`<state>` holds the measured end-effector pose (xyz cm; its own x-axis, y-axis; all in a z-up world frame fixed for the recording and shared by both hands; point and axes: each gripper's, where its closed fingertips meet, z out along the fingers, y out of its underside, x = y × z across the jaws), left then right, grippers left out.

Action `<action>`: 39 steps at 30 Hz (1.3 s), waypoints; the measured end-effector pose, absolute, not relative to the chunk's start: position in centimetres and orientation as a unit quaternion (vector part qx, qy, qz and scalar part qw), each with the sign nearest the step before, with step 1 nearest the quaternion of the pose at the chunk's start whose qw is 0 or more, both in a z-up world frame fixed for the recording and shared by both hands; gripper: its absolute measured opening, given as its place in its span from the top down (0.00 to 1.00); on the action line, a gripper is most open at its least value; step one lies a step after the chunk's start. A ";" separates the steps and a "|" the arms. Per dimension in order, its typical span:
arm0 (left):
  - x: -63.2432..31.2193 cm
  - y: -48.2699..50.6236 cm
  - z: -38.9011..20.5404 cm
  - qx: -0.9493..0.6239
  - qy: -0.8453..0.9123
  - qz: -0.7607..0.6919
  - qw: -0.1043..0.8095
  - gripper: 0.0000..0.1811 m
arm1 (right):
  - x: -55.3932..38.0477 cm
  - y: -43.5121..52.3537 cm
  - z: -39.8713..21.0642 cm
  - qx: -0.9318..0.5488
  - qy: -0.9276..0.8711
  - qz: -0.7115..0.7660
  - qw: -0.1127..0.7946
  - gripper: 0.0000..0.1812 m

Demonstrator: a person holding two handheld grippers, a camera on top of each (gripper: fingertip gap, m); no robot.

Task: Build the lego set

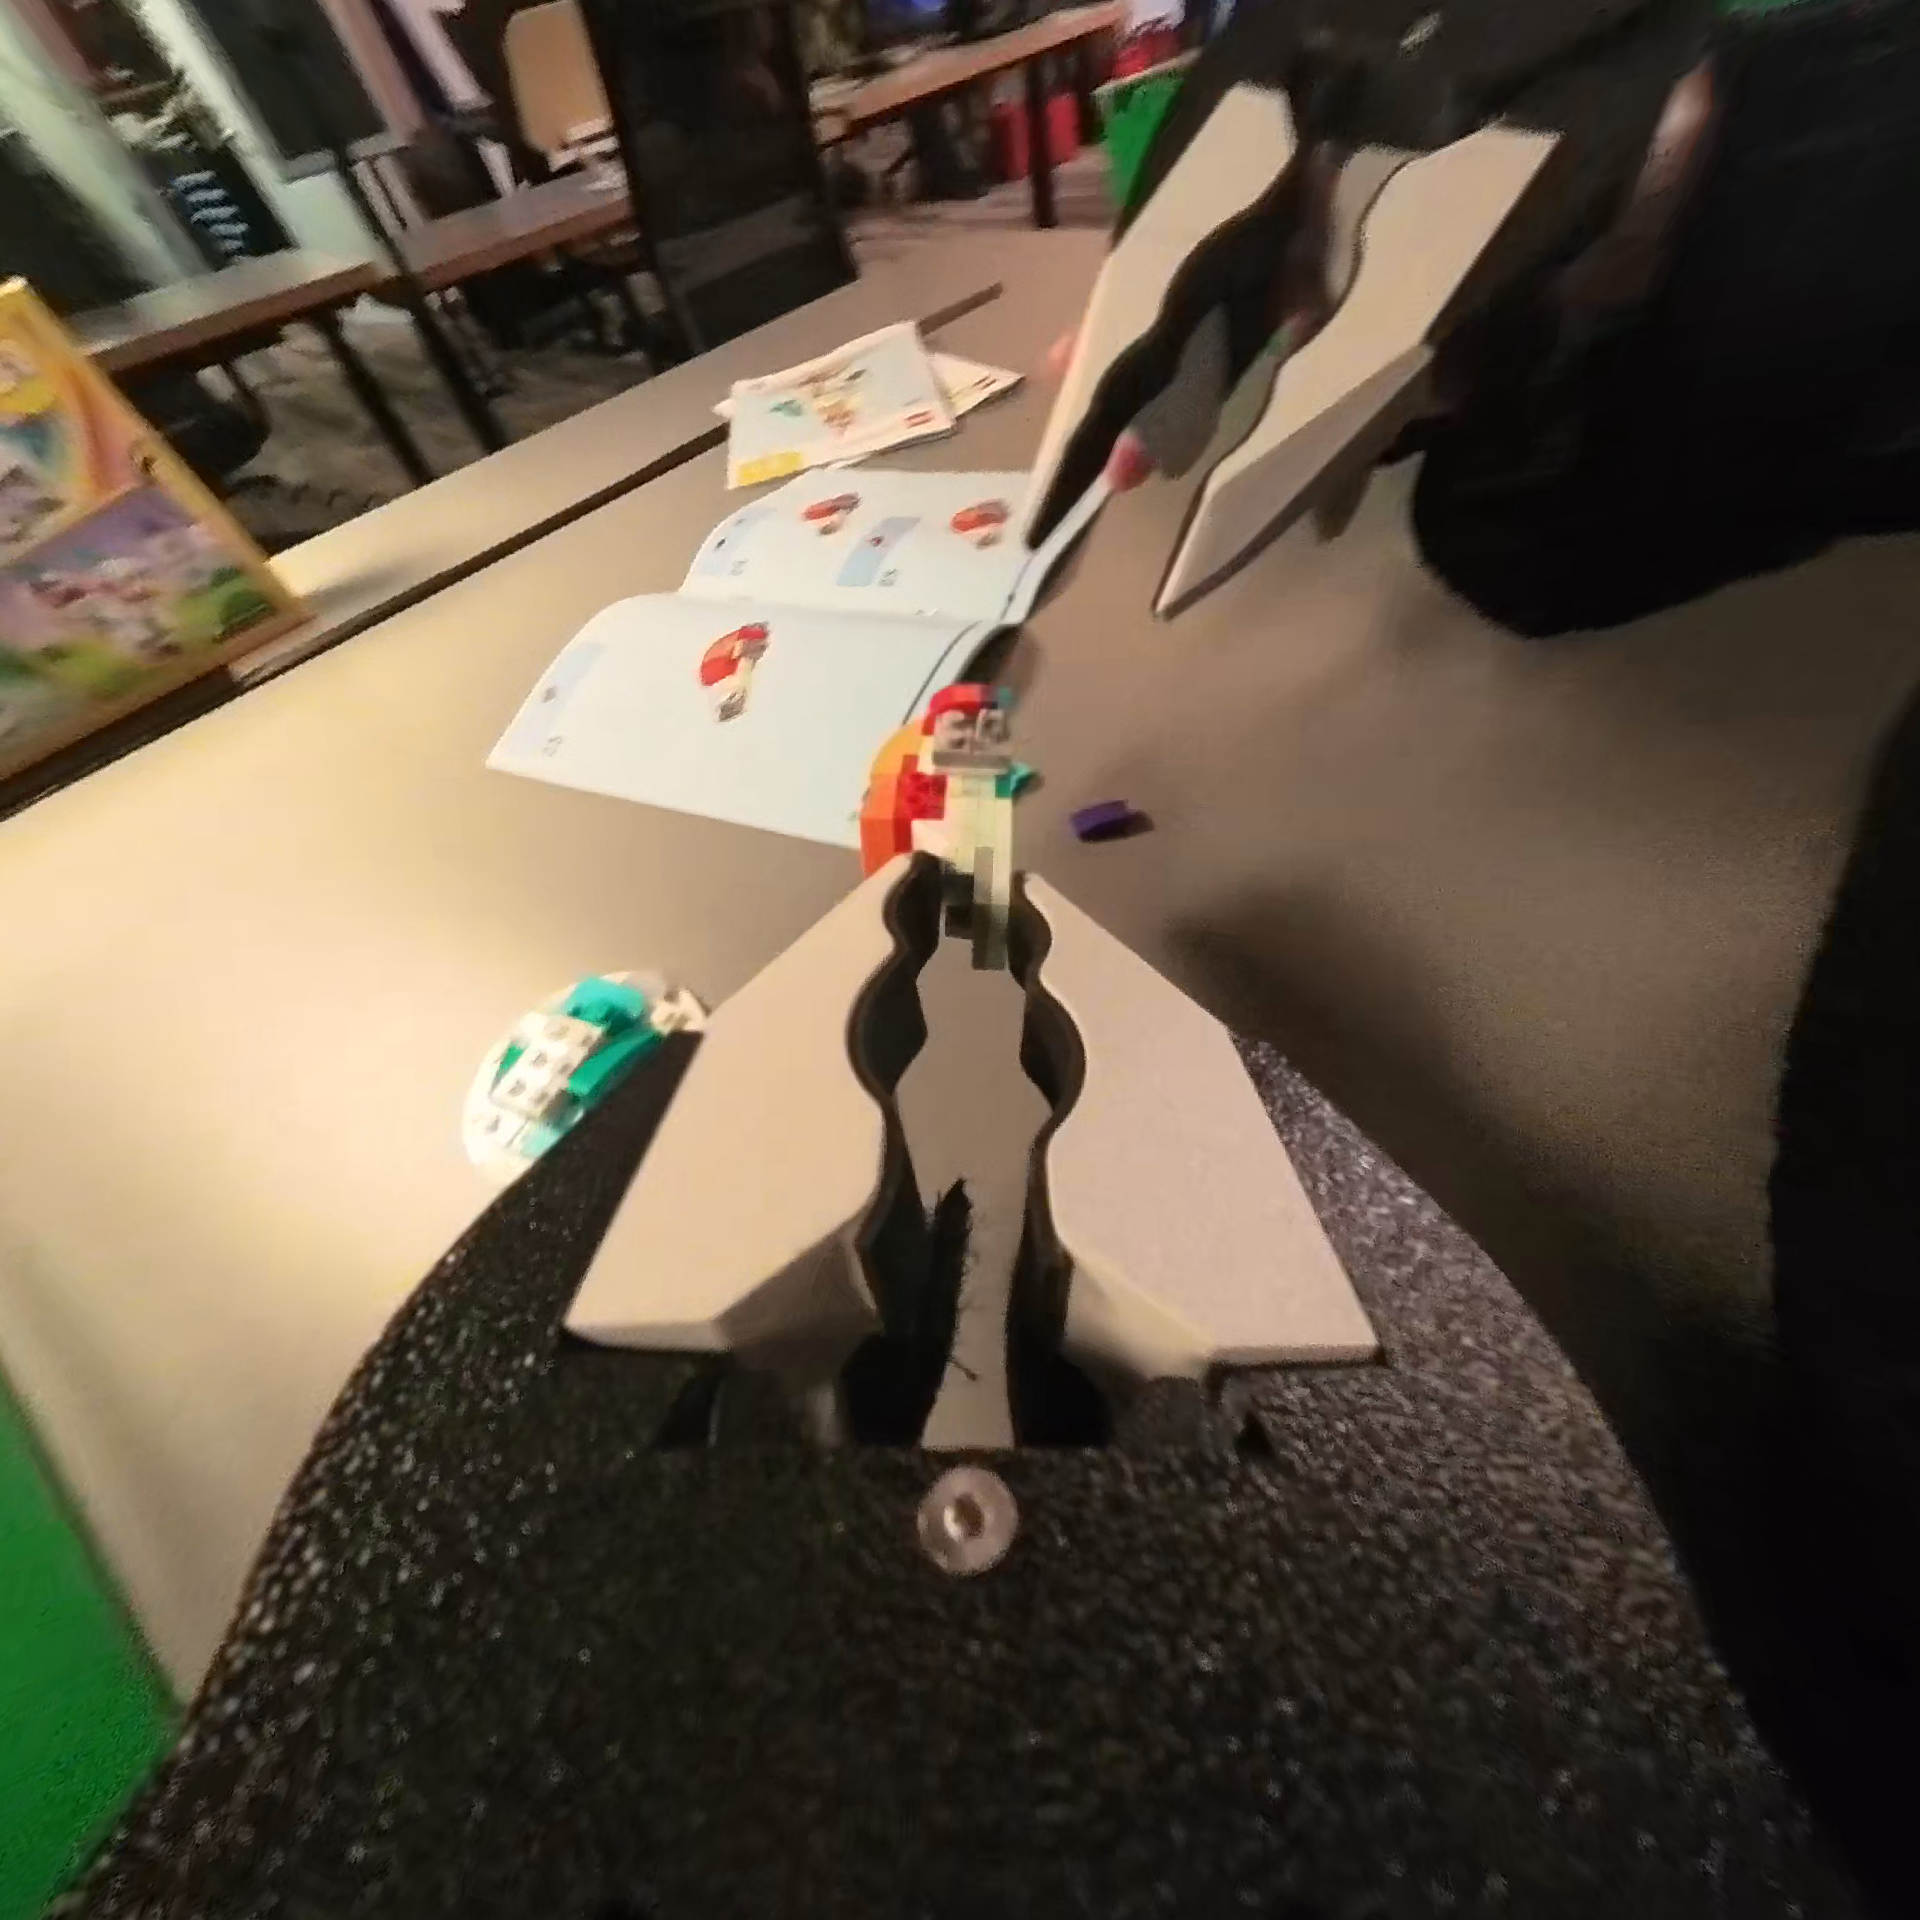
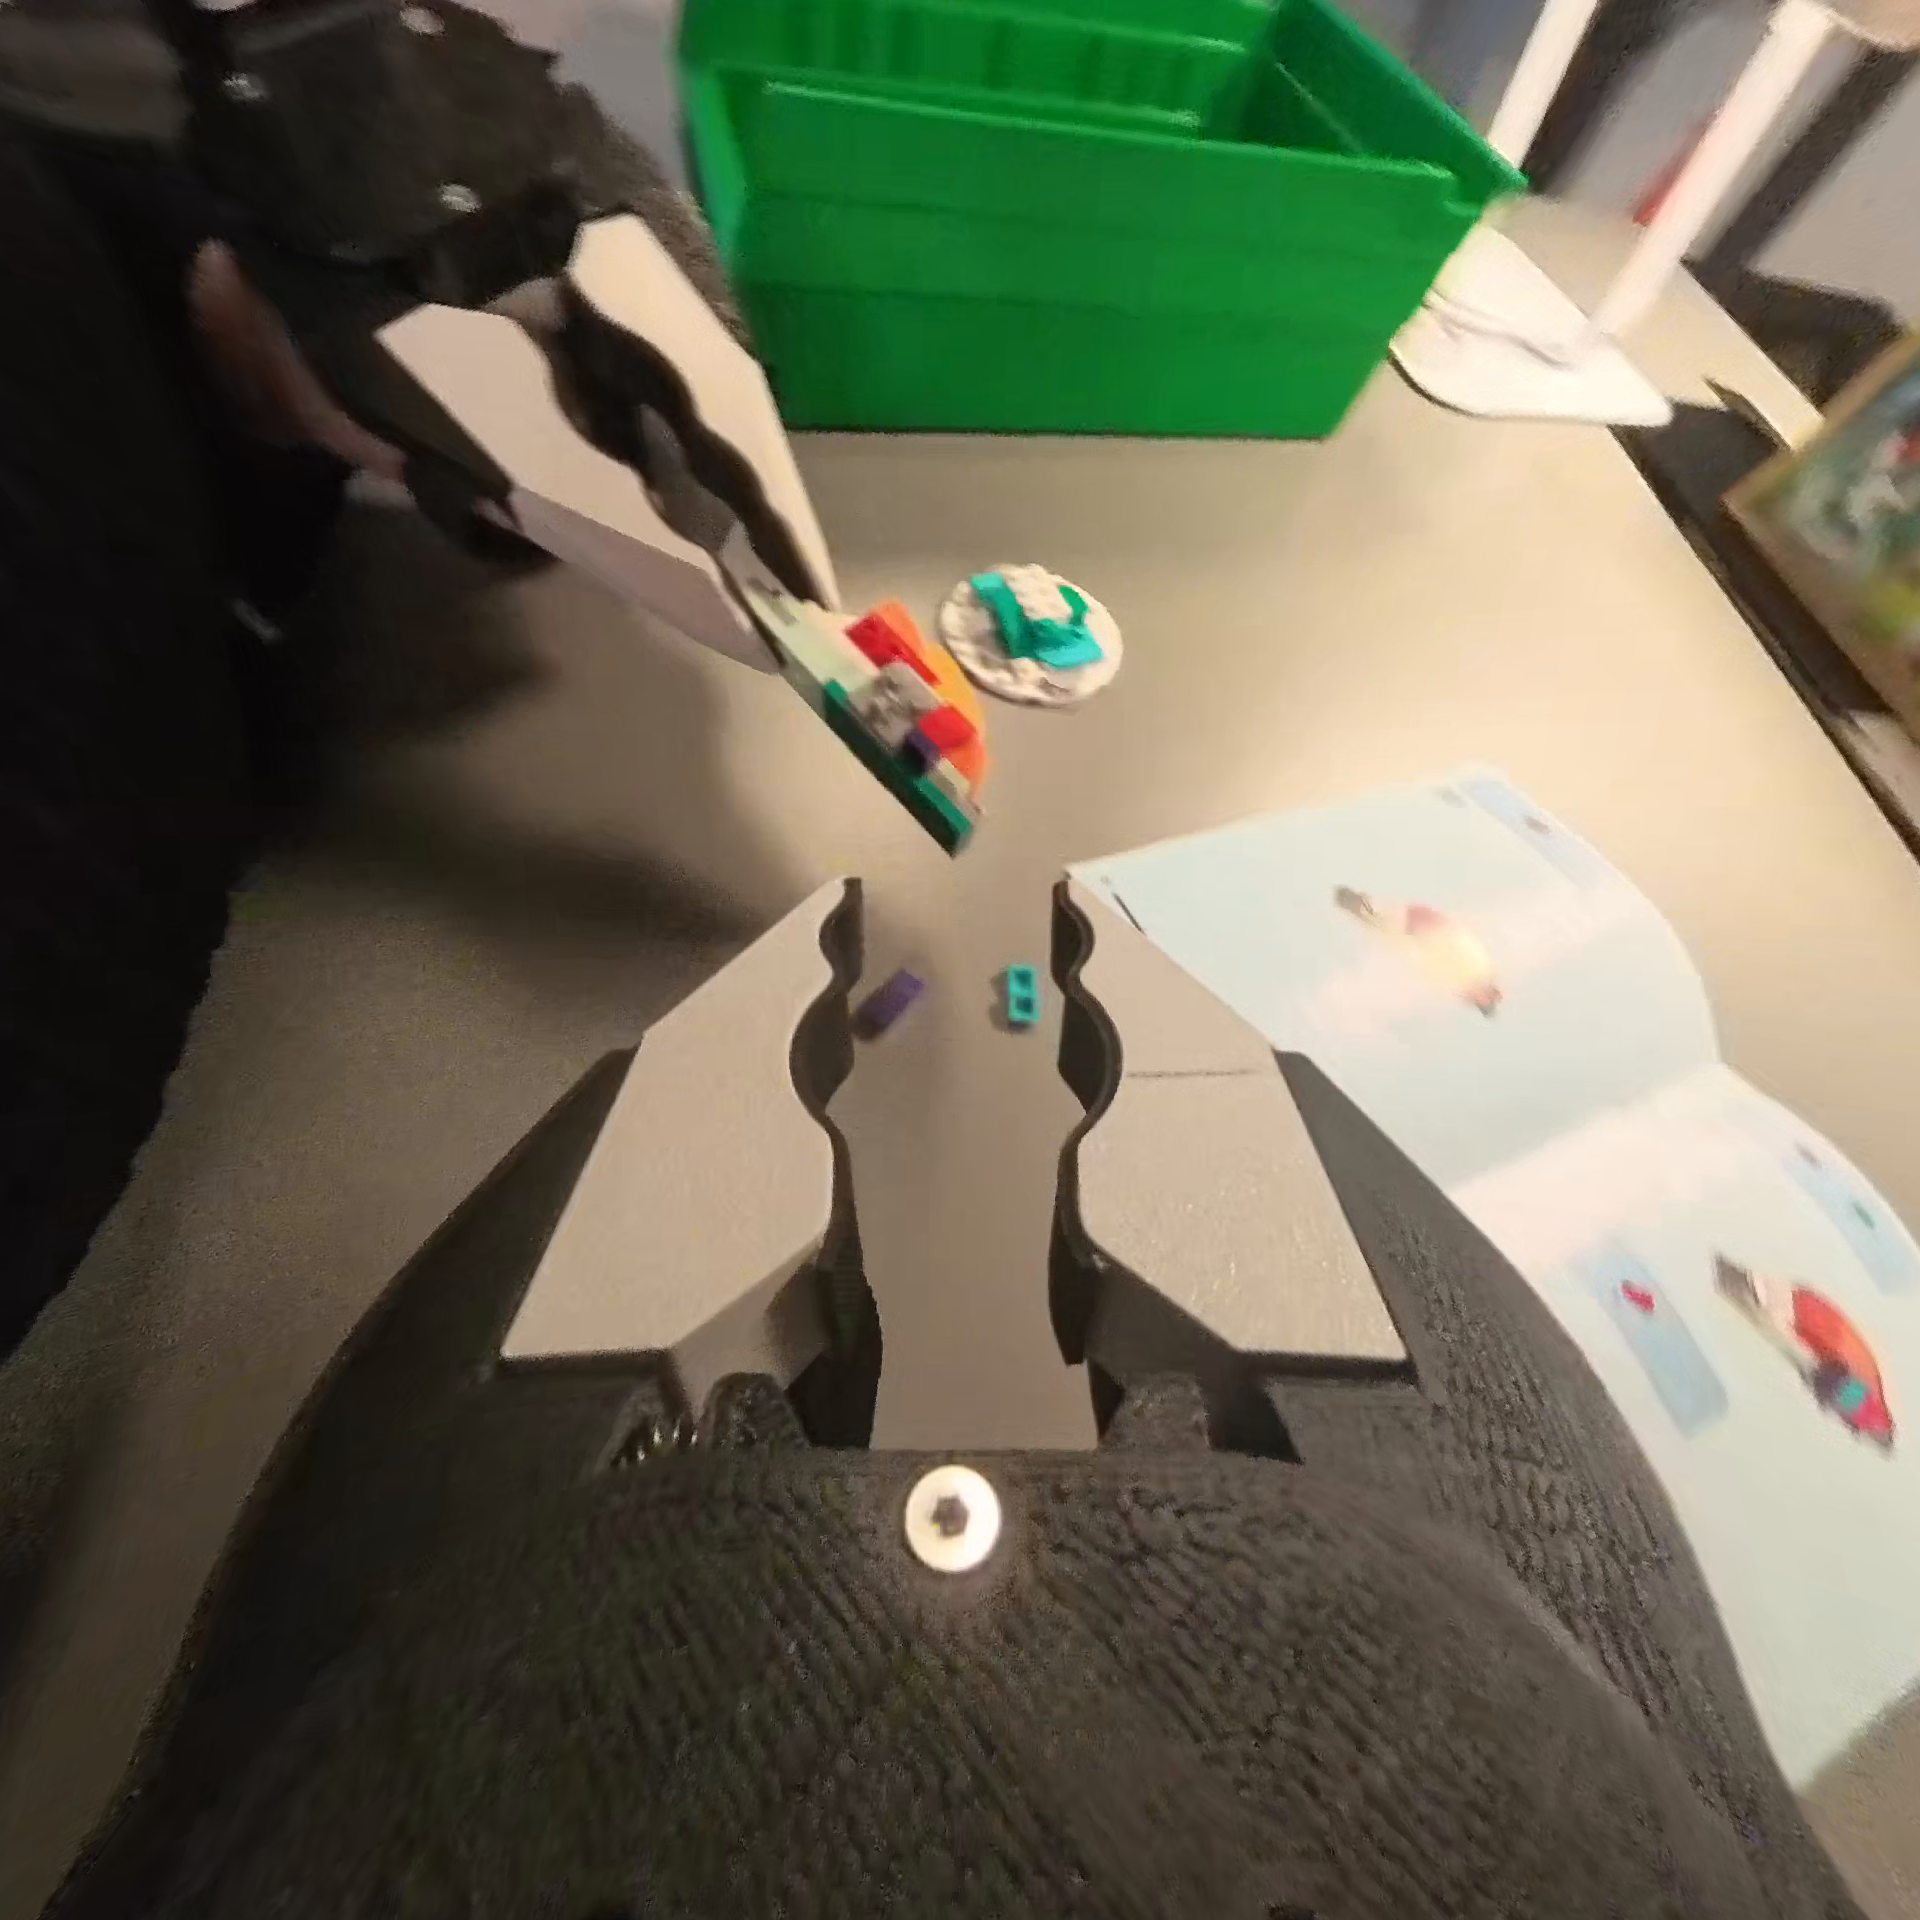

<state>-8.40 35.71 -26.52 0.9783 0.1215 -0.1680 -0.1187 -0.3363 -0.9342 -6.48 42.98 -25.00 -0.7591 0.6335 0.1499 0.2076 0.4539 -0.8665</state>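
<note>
My left gripper [image 1: 971, 899] is shut on the stem of a partly built lego model [image 1: 951, 790] of red, orange, white and teal bricks and holds it tilted above the table. The right wrist view shows that gripper [image 2: 800, 623] and the model [image 2: 883, 707] at the upper left. My right gripper [image 2: 956, 899] is open and empty, just in front of the model. Under its jaws lie a purple brick [image 2: 888, 1003] and a small teal brick [image 2: 1021, 995]. The right gripper [image 1: 1107, 571] shows open at the upper right of the left wrist view, and the purple brick [image 1: 1110, 821] lies beyond the model.
A round white plate with teal bricks [image 2: 1034, 634] lies behind the model; it also shows left of my left gripper [image 1: 561, 1070]. An open instruction booklet [image 2: 1455, 1039] lies to the right. A green bin [image 2: 1081, 239] stands at the back. The set's box [image 1: 104, 540] stands at the table's edge.
</note>
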 end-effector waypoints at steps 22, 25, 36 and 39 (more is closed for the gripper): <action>-9.5 35.8 -27.3 -0.820 -0.015 0.134 0.556 0.94 | -6.2 42.1 -31.6 -0.448 -0.791 0.353 0.223 0.87; -9.6 35.8 -27.3 -0.819 -0.019 0.137 0.557 0.94 | -6.4 42.2 -31.6 -0.450 -0.788 0.348 0.235 0.88; -9.4 36.0 -27.4 -0.823 -0.014 0.129 0.554 0.94 | -6.5 41.9 -31.8 -0.429 -0.802 0.318 0.268 0.96; -9.4 36.1 -27.4 -0.822 -0.012 0.128 0.555 0.94 | -6.5 41.9 -31.8 -0.438 -0.798 0.324 0.258 0.96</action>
<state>-9.40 36.06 -27.39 0.9668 0.1617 -0.1981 -0.1234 -0.3833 -0.9154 -6.48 41.94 -31.79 -0.4827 0.8665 0.1274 0.5329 0.4060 -0.7424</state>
